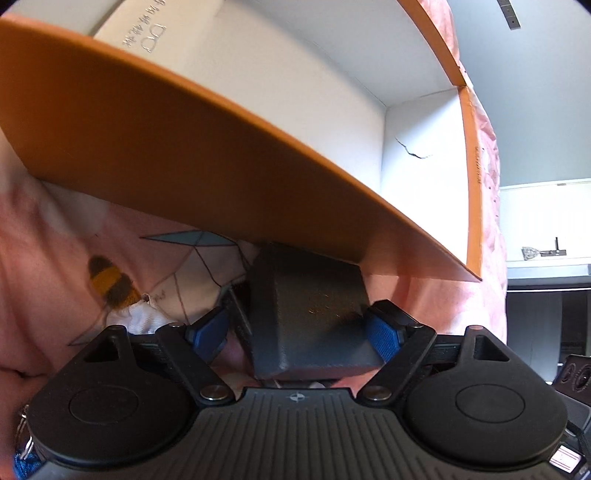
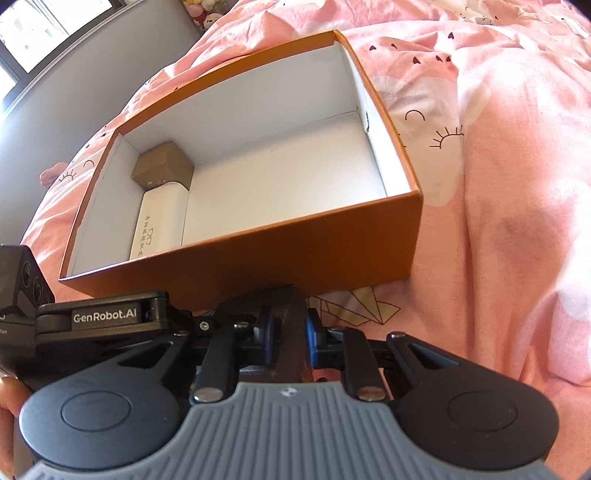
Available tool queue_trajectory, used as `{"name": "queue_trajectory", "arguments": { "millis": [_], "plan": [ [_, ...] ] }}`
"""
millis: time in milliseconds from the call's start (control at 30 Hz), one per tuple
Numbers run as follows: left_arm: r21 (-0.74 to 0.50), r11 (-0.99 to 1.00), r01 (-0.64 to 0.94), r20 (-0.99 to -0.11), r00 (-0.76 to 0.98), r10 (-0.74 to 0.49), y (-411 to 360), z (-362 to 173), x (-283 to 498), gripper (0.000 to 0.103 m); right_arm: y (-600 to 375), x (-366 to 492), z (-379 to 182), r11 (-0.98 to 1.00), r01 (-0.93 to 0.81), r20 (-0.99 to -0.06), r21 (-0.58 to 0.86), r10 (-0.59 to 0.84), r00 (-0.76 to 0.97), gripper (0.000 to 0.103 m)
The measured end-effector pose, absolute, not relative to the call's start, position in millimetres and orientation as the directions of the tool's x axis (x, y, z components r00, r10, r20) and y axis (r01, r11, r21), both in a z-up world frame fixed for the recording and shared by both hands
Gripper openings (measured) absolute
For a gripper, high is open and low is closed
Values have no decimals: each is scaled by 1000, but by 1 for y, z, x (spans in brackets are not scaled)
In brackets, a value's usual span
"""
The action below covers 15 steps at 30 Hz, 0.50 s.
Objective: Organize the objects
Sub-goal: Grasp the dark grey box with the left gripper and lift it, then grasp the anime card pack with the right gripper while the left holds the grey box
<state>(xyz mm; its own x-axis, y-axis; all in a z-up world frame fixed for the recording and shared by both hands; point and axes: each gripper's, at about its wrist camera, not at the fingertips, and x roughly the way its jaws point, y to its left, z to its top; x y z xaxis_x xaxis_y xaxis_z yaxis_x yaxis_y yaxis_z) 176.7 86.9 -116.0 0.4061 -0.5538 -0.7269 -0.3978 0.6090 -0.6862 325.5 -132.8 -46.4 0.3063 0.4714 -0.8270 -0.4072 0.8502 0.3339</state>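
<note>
An orange box (image 2: 288, 254) with a white inside lies open on the pink bed; it also shows in the left wrist view (image 1: 166, 162). Inside at its left end lie a white case (image 2: 159, 221) with printed characters and a small brown carton (image 2: 162, 164). The white case also shows in the left wrist view (image 1: 159, 33). My left gripper (image 1: 299, 332) is shut on a dark grey box (image 1: 310, 314), just outside the orange box's near wall. My right gripper (image 2: 288, 332) is shut on a dark thin object (image 2: 290, 332), seen edge-on, close to the orange box's near wall.
The pink printed bedsheet (image 2: 498, 184) surrounds the orange box. The left gripper's body (image 2: 103, 314) sits beside my right gripper. A bee-patterned item (image 1: 110, 280) lies on the sheet at the left. A grey wall and window (image 2: 55, 33) are behind the bed.
</note>
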Motion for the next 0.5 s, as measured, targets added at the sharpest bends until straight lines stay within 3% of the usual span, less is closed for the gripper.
{"name": "queue_trajectory", "arguments": {
  "millis": [67, 167, 500],
  "plan": [
    [-693, 602, -397, -721, 411, -558, 85, -115, 171, 96, -136, 325, -45, 856, -394, -826, 334, 467, 315, 16],
    [-695, 597, -402, -719, 414, -558, 82, -117, 164, 91, -137, 325, -46, 874, -385, -844, 297, 429, 322, 4],
    [-666, 633, -395, -741, 447, -501, 78, -97, 125, 89, -126, 317, -52, 833, -441, -839, 335, 476, 262, 4]
  ]
}}
